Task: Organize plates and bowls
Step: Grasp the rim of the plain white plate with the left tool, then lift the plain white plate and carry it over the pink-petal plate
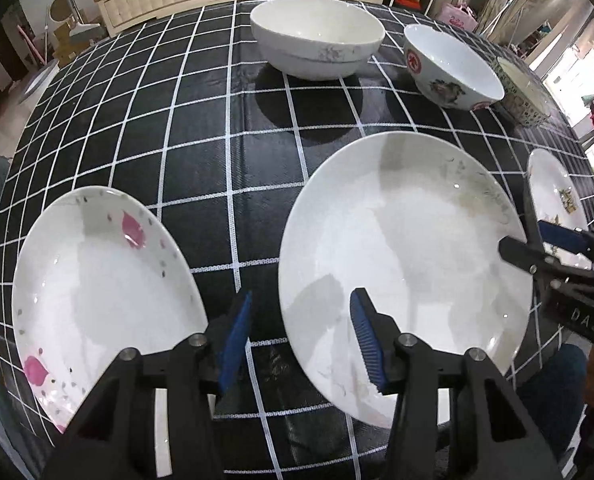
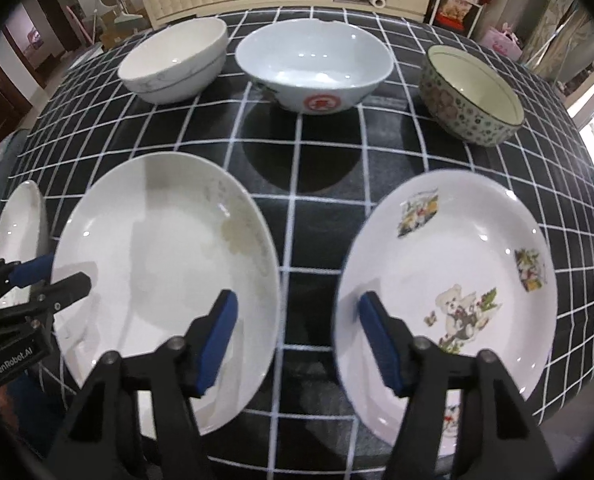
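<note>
Three plates sit in the near row, and the big white plate (image 1: pixel 405 264) lies between the left gripper (image 1: pixel 301 340) and right gripper (image 2: pixel 297 336), both spread apart and holding nothing.

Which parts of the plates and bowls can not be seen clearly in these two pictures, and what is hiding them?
- Pink-petal plate: left wrist view, near edge behind the left tongs; only a sliver in the right view.
- Bear plate: right wrist view, near rim behind the right tongs; mostly hidden in the left view.
- Green floral bowl: squeezed at the left view's edge.
- Plain white plate: faint rim pattern unreadable.
</note>
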Motion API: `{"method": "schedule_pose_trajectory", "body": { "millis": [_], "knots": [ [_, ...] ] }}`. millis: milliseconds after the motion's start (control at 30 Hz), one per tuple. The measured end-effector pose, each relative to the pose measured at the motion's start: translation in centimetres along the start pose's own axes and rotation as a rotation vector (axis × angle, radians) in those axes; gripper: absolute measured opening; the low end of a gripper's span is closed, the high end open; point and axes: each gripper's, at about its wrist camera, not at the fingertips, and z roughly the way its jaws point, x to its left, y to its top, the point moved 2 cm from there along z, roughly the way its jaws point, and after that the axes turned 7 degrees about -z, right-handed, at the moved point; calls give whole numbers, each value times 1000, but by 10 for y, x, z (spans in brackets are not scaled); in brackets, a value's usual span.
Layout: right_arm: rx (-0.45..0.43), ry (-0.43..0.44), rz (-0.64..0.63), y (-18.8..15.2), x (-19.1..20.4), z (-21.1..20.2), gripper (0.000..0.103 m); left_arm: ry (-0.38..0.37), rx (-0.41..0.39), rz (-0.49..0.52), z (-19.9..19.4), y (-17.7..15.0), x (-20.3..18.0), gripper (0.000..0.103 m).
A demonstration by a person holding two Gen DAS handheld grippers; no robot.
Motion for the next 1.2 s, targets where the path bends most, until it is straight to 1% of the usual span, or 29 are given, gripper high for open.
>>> {"method": "schedule_pose_trajectory", "body": {
  "millis": [67, 133, 200, 400, 500, 567, 700, 767, 867, 933, 1033, 1100, 1133, 1167, 1200],
  "knots": [
    [2, -7, 2, 0, -3, 1, 61, -4, 11, 0, 4, -1, -2, 40],
    [-6, -13, -4, 1, -4, 0, 55, -4, 25, -2, 9, 0, -5, 37],
    [-19, -15, -10, 2, -3, -4, 53, 0, 22, 4, 11, -2, -6, 37],
    [-34, -20, -20, 1, -2, -9, 53, -3, 24, 7, 15, -4, -8, 37],
    [-61, -36, -30, 0, 2, -13, 47, 4, 18, 24, 15, -4, -13, 37],
    [-78, -17, -32, -1, 3, -18, 47, 3, 18, 32, 15, -3, -16, 37],
    [-72, -21, -39, -1, 3, -17, 47, -12, 24, 12, 14, -2, -15, 37],
    [-78, 10, -16, 1, -1, -18, 47, -18, 24, 5, 10, -4, -12, 37],
    [-105, 40, -34, 1, 2, -24, 47, -23, 23, 7, 9, -3, -10, 37],
    [-90, 64, -46, 0, 6, -21, 47, -26, 24, 9, 8, -4, -9, 37],
    [-51, 70, -45, -2, 10, -10, 47, -35, 23, 2, 11, -2, -8, 37],
    [-39, 73, -38, -2, 12, -5, 42, -40, 23, 1, 11, -2, -8, 37],
    [-38, 76, -38, -1, 13, -4, 41, -47, 23, 3, 12, -1, -9, 35],
    [-31, 90, -34, 0, 15, -2, 39, -45, 23, 7, 12, -1, -10, 34],
    [-17, 104, -33, 0, 17, 0, 33, -44, 24, 11, 12, -1, -10, 34]
  ]
}}
